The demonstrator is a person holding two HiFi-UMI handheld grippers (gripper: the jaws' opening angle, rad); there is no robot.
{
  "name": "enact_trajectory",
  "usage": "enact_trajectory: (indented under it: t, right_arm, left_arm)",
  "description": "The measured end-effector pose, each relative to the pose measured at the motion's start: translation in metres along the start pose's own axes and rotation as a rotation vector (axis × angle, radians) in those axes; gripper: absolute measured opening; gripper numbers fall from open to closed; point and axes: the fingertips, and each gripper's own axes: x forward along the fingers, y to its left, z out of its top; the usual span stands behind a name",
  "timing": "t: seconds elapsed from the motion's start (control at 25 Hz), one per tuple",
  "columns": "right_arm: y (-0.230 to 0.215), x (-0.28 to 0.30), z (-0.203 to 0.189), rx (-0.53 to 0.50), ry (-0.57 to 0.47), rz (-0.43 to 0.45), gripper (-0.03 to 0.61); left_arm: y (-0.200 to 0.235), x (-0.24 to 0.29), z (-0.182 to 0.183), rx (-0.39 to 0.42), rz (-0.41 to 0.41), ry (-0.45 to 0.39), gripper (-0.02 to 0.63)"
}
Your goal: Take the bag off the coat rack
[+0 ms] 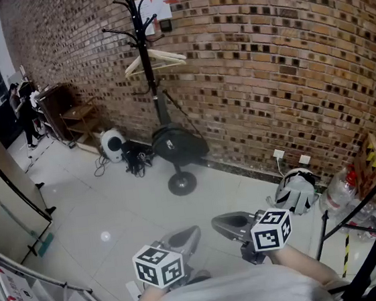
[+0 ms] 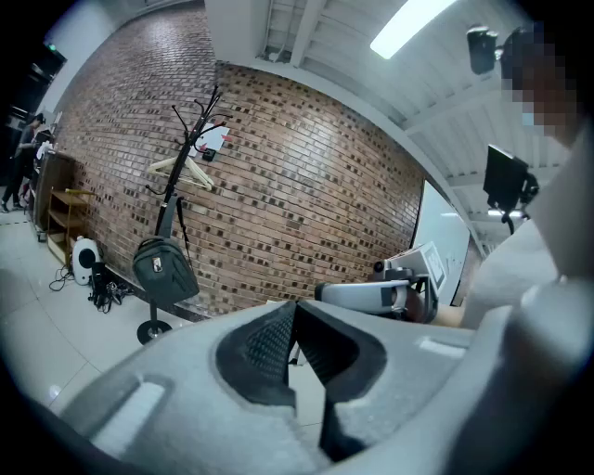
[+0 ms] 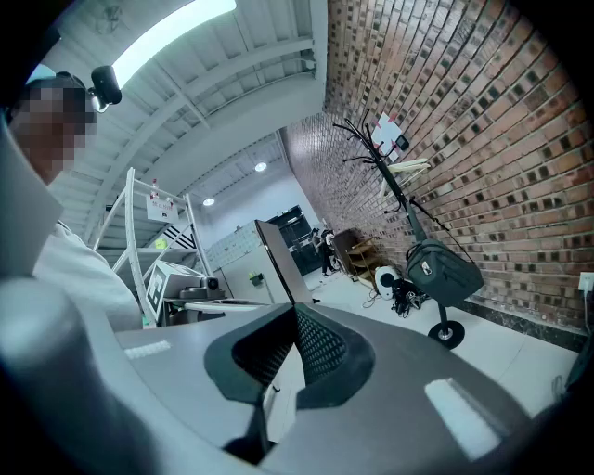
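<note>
In the head view, your left claw (image 1: 186, 236) and right claw (image 1: 222, 223) sit low and side by side, well apart from the coat rack (image 1: 140, 37) standing by the brick wall (image 1: 284, 48). The bag (image 1: 177, 145) hangs low on the rack's pole, above its round base. In the left gripper view, your left claw's jaws are pressed together with nothing between them, and the bag (image 2: 164, 269) hangs off to the left. In the right gripper view, your right claw is likewise closed on nothing, with the bag (image 3: 444, 271) hanging at the right.
</note>
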Motion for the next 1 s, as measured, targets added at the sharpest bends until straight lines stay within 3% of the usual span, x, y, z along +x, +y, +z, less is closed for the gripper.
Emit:
enact_trajectory:
  t: [0.28, 0.52, 0.76, 1.0]
  right_arm:
    - [-0.035, 0.024, 0.018, 0.002, -0.021, -0.002, -0.002]
    - [-0.084, 0.073, 0.032, 0.007, 0.01, -0.01, 0.003]
    - [-0.162, 0.149, 0.064, 0.033, 0.032, -0.038, 0.008]
    - [-0.258, 0.244, 0.132, 0.029, 0.054, -0.081, 0.014]
  left_arm:
    - [0.045, 0.016, 0.018, -0.024, 0.017, -0.008, 0.002]
    - [0.11, 0.044, 0.026, -0.057, 0.01, 0.011, 0.002]
    - [0.216, 0.093, 0.063, -0.099, -0.018, 0.029, 0.002]
    - [0.349, 0.142, 0.142, -0.118, -0.013, 0.008, 0.002]
